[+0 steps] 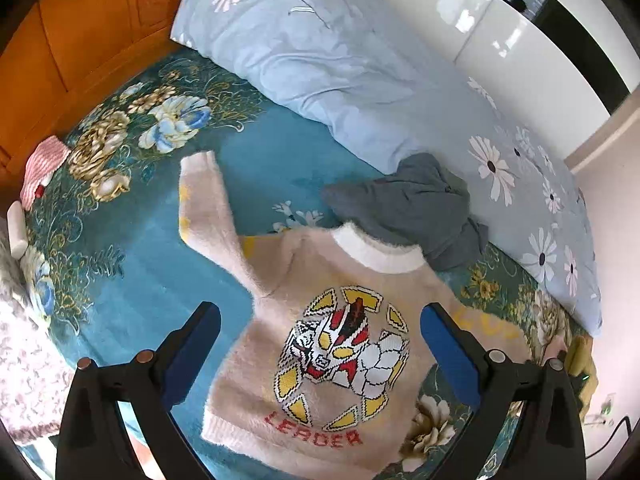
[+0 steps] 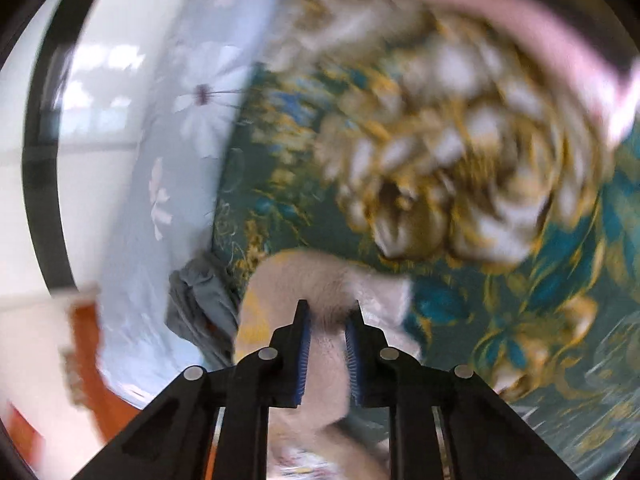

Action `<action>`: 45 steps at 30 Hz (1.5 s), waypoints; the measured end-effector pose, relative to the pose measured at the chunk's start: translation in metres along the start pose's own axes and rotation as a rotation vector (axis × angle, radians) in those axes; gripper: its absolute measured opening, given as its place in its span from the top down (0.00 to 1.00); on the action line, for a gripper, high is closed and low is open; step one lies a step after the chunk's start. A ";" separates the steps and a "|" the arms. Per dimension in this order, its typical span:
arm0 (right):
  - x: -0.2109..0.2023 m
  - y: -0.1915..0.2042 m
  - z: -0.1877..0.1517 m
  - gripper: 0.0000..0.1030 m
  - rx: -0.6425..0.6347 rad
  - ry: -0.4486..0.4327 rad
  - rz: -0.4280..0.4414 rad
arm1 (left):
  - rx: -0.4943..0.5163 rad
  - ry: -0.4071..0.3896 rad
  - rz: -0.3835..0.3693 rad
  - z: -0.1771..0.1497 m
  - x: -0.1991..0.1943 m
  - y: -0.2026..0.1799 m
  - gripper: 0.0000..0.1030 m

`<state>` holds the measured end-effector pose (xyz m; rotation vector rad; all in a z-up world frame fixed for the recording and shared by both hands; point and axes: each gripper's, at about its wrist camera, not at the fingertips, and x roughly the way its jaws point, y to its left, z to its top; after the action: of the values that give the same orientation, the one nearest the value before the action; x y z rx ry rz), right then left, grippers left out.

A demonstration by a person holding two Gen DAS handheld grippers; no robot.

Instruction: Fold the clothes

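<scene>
We have the bed (image 1: 168, 240) under everything, spread with a teal floral cover, and along its far side lies a long pale-blue quilt (image 1: 320, 60) printed with daisies; both are soft, so whatever we press on will sink a little rather than slide. The task's thing, a fluffy pink sweater (image 1: 328, 344) with a robot figure and the word LEADER knitted on it, lies flat on the near middle of the bed, white collar toward the quilt, one sleeve reaching up and to the left. We judge it light, limp and plush: it will drape and stretch from any single hold, its pile should grip rather than slip, and nothing about it is fragile. The cuffs, the hem corners and the shoulder seams look the best places to take it. A crumpled grey garment (image 1: 412, 208) sits just beyond the collar, touching the quilt, and should handle much the same. Our left tongs (image 1: 320, 344) stand released, wide apart above the sweater's chest, pressing on nothing. Our right tongs (image 2: 328, 308) are clenched on a fold of the pink fabric, apparently the other sleeve, though blur hides the details. We see no containers here.
</scene>
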<state>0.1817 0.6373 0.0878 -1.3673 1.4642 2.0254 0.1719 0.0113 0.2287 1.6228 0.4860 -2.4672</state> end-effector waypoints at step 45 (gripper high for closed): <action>-0.005 0.176 -0.248 0.34 -0.363 0.024 -0.072 | -0.149 0.111 0.019 0.080 0.092 0.241 0.03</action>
<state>0.1923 0.3499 0.1854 -1.5564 1.0720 2.3143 0.1367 -0.2370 0.1289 1.7018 0.6488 -2.2760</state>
